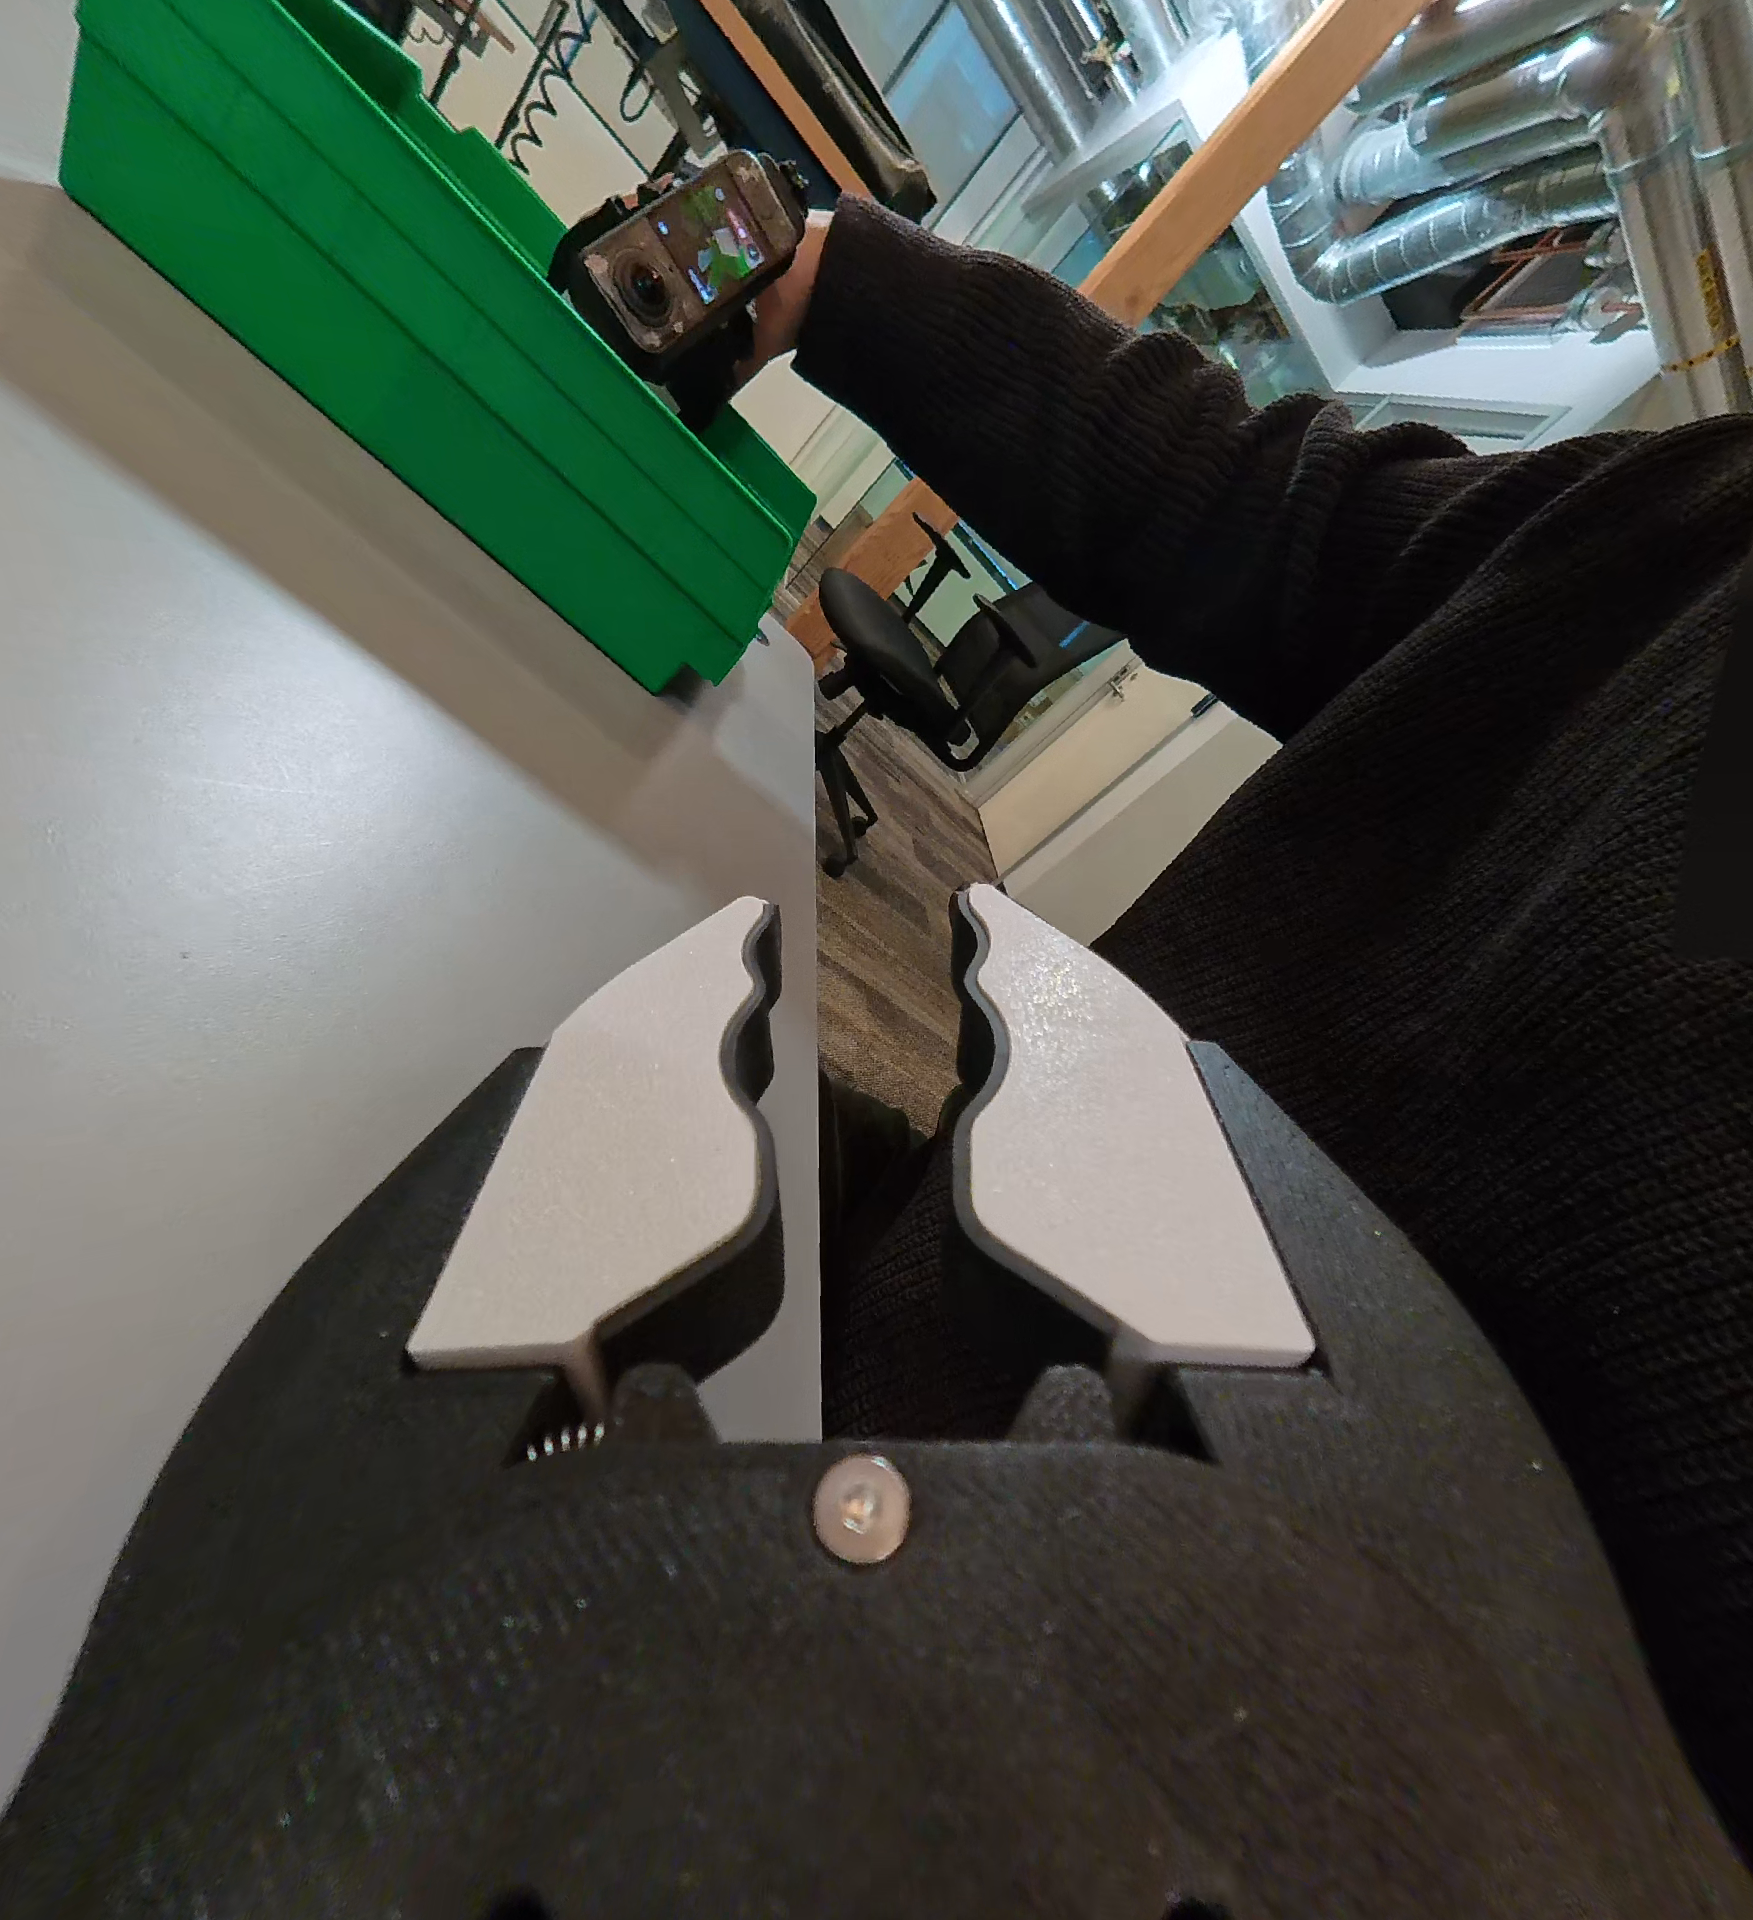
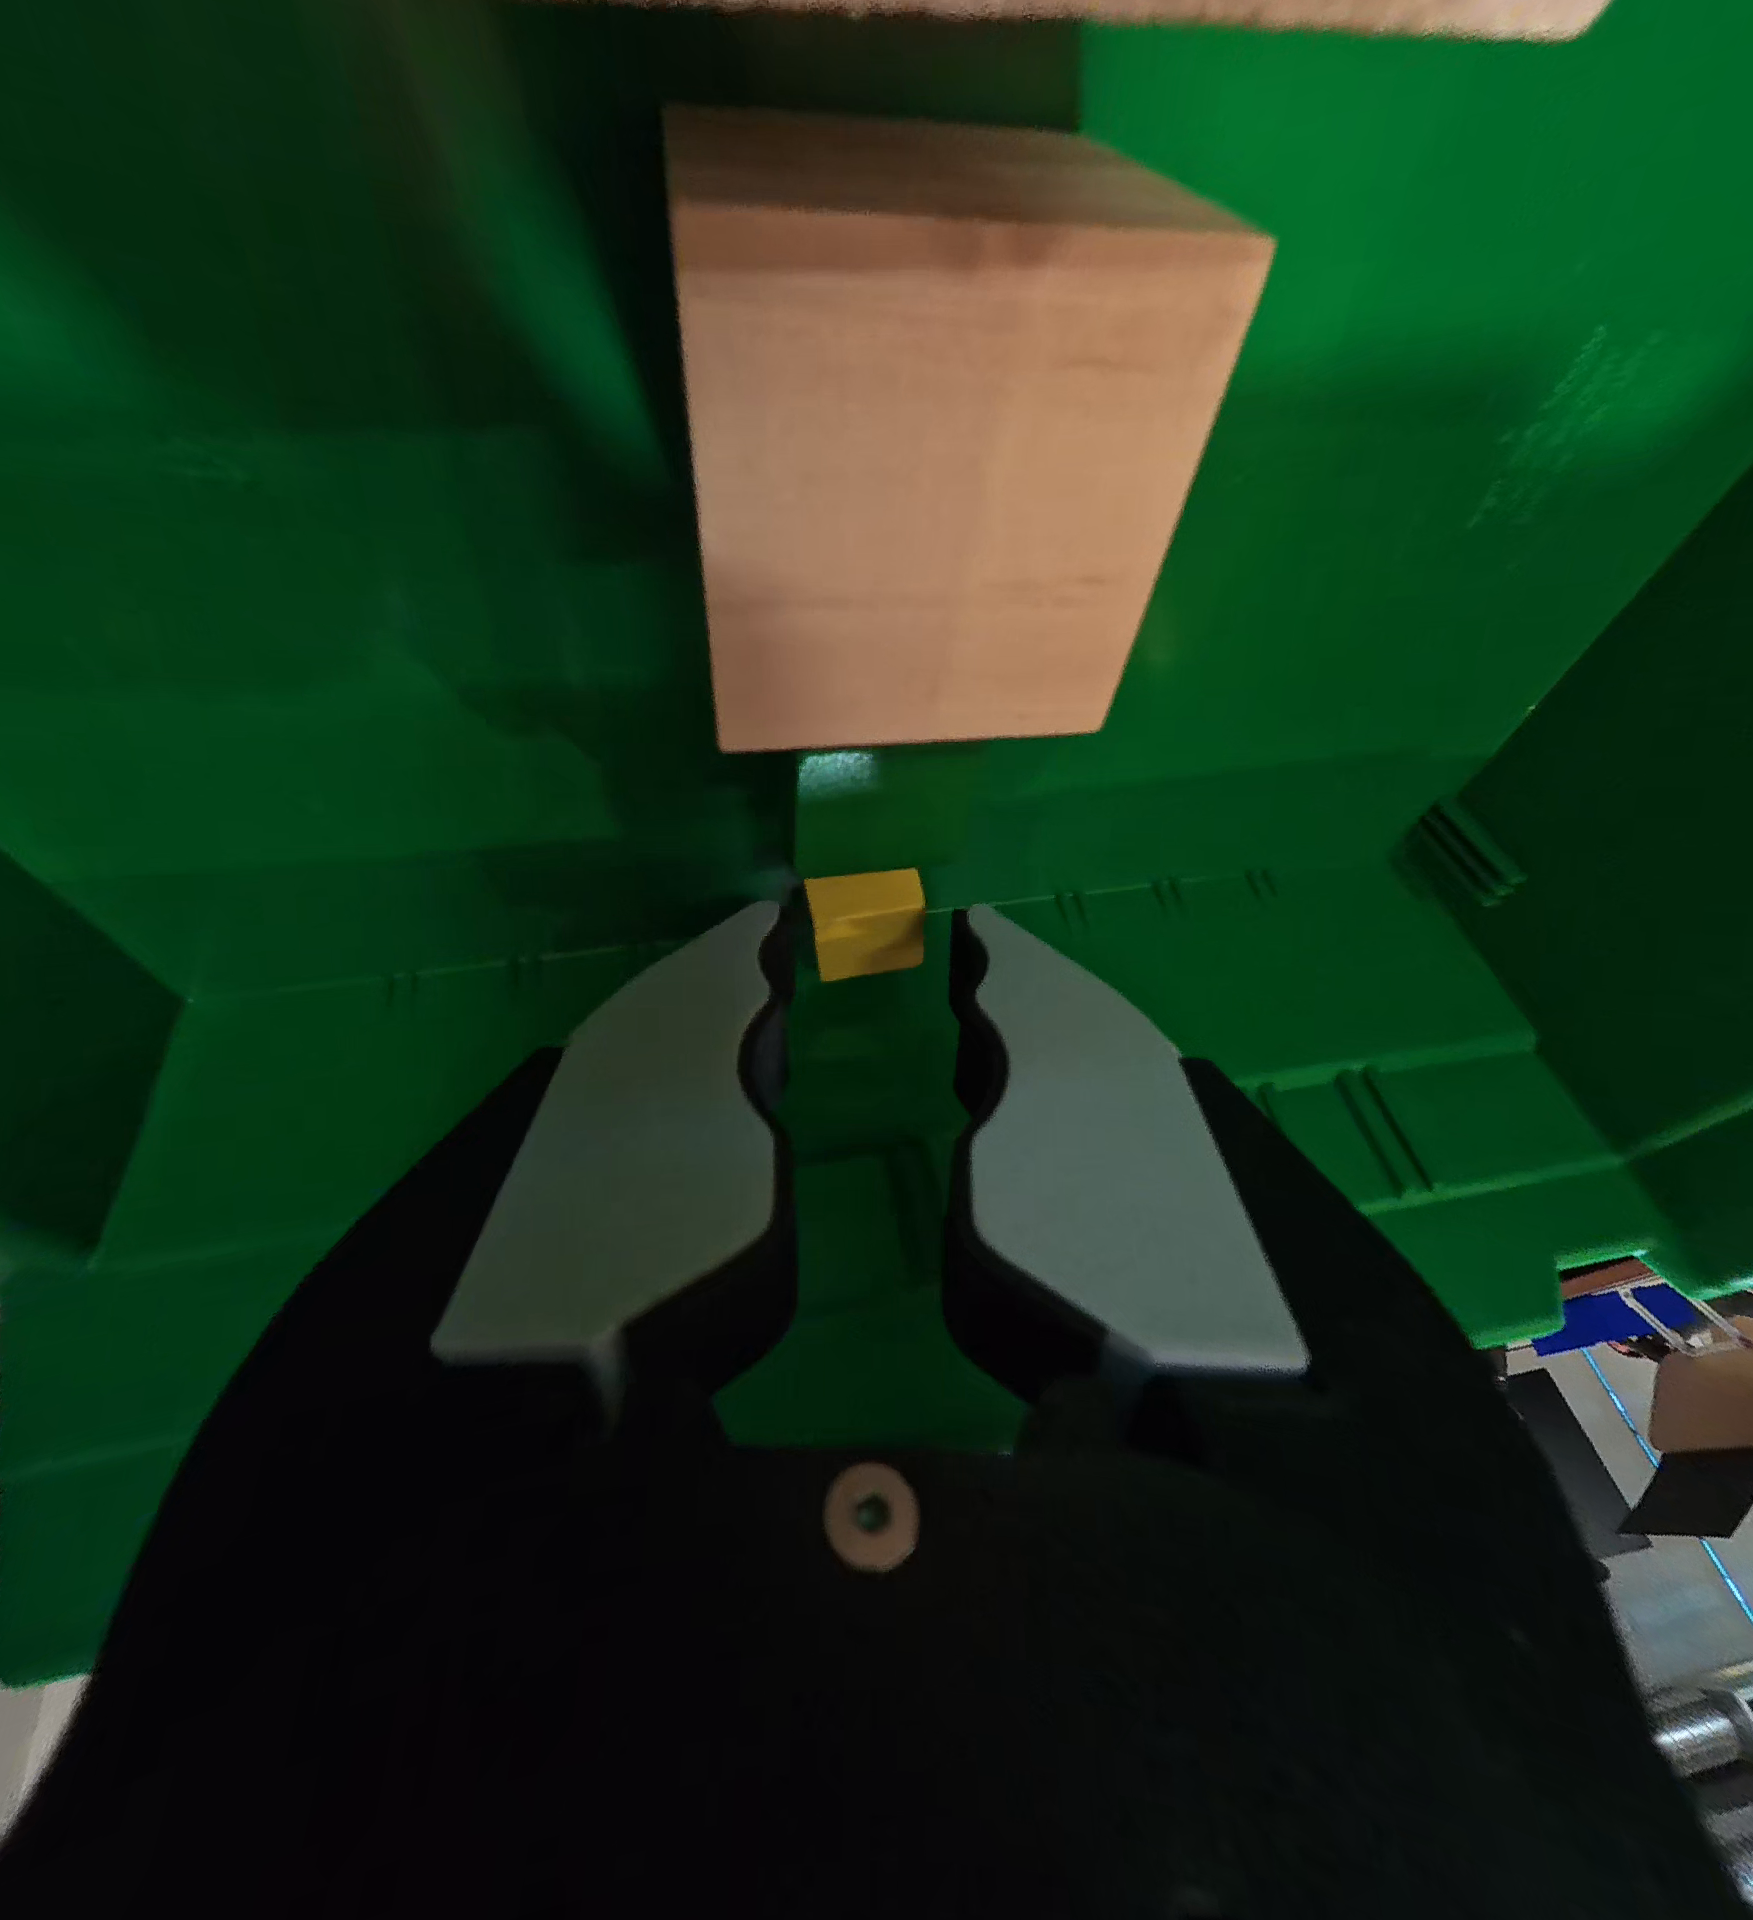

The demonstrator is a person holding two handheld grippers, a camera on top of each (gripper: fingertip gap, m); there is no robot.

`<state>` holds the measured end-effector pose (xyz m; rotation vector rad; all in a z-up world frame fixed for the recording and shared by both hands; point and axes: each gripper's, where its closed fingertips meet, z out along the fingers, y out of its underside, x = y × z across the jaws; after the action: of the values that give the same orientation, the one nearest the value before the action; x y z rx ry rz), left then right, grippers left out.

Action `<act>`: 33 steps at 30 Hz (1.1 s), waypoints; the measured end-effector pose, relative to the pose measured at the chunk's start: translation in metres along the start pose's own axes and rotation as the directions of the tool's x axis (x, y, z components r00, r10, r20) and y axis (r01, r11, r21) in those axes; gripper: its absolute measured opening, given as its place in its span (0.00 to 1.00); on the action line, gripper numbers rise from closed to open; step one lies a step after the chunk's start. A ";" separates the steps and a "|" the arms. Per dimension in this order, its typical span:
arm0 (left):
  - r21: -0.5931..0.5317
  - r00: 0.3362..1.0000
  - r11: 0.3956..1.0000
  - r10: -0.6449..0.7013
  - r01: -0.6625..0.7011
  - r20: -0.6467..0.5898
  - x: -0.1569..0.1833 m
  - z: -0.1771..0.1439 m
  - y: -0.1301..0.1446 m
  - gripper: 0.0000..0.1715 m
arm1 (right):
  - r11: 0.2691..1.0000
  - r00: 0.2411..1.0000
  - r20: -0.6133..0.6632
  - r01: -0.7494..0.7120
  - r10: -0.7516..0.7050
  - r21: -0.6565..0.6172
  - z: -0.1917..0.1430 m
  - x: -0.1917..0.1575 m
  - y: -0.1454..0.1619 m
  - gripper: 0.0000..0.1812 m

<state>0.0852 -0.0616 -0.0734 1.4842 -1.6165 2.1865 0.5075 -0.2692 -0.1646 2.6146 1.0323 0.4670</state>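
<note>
- Your right claw [image 2: 867,920] sits narrowly parted around the yellow cube [image 2: 868,923] in the green bin [image 2: 332,520]; centre it before squeezing
- Left claw [image 1: 864,914] parted, empty, over the surface [image 1: 228,831] edge

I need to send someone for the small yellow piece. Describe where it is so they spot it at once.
Look inside the green bin. A large tan wooden block stands there, and right below it in the right wrist view, at the tips of the right tongs, is the yellow cube. It is the only yellow thing, far smaller than the block.
</note>
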 end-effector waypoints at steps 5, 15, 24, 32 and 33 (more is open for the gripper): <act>0.001 1.000 1.000 0.000 0.000 -0.005 0.001 0.000 -0.001 0.18 | 1.000 1.000 -0.019 -0.022 0.022 0.008 -0.006 0.002 0.001 0.17; 0.011 0.999 0.999 0.045 -0.045 0.017 0.007 -0.001 -0.004 0.19 | 0.910 0.939 -0.140 -0.254 0.313 0.329 -0.089 0.023 -0.028 0.19; 0.056 0.966 0.988 0.131 -0.146 0.223 -0.008 -0.007 -0.016 0.28 | 0.274 0.694 -0.057 -0.206 0.718 0.939 -0.295 0.002 -0.160 0.26; -0.036 0.811 0.959 0.259 -0.283 0.524 -0.041 -0.025 -0.018 0.46 | -0.394 0.498 0.522 -0.344 0.693 0.852 -0.288 -0.039 -0.277 0.39; -0.038 0.791 0.954 0.269 -0.298 0.549 -0.043 -0.028 -0.020 0.48 | -0.407 0.534 0.571 -0.402 0.623 0.820 -0.281 -0.051 -0.299 0.41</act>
<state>0.1010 -0.0110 -0.0892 2.1693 -2.0794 2.0542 0.1796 -0.0537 -0.0335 4.5142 -0.6966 -0.1111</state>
